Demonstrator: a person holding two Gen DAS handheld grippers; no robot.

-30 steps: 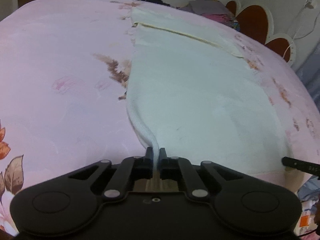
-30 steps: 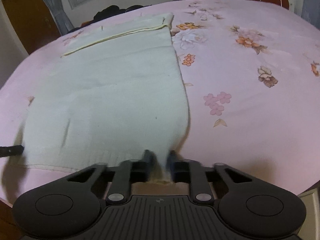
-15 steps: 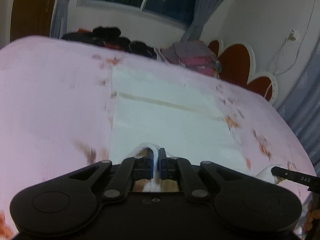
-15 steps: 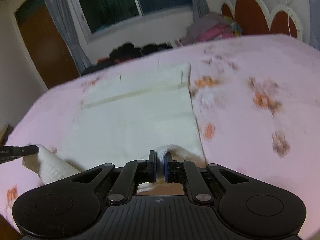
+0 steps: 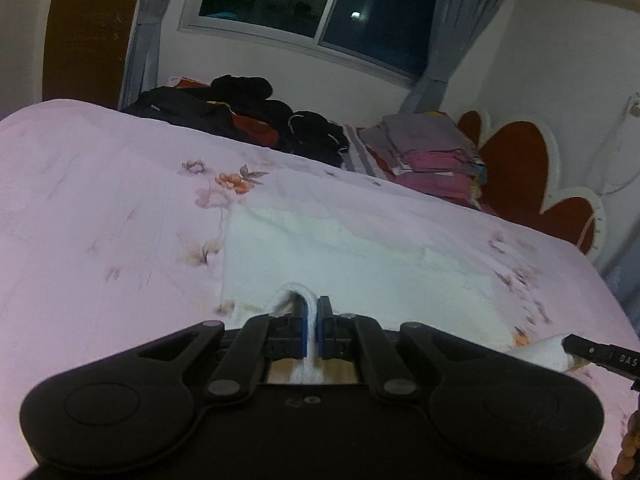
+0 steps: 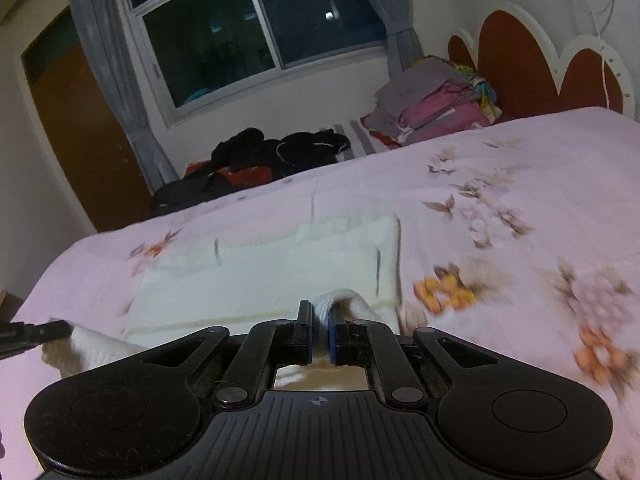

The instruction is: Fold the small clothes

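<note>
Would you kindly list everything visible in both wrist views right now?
cream garment: one, cream-white, flat mid-bed, near corners lifted.
bedspread: one, pink floral, covering the bed.
dark clothes pile: one heap, black with orange, far edge of the bed.
folded stack: one, grey and pink, beside the headboard.
headboard: one, red-brown with white trim, far right.
window: one, dark, grey curtains.
left gripper: black, jaws shut on a garment corner.
right gripper: black, jaws shut on the other corner.
</note>
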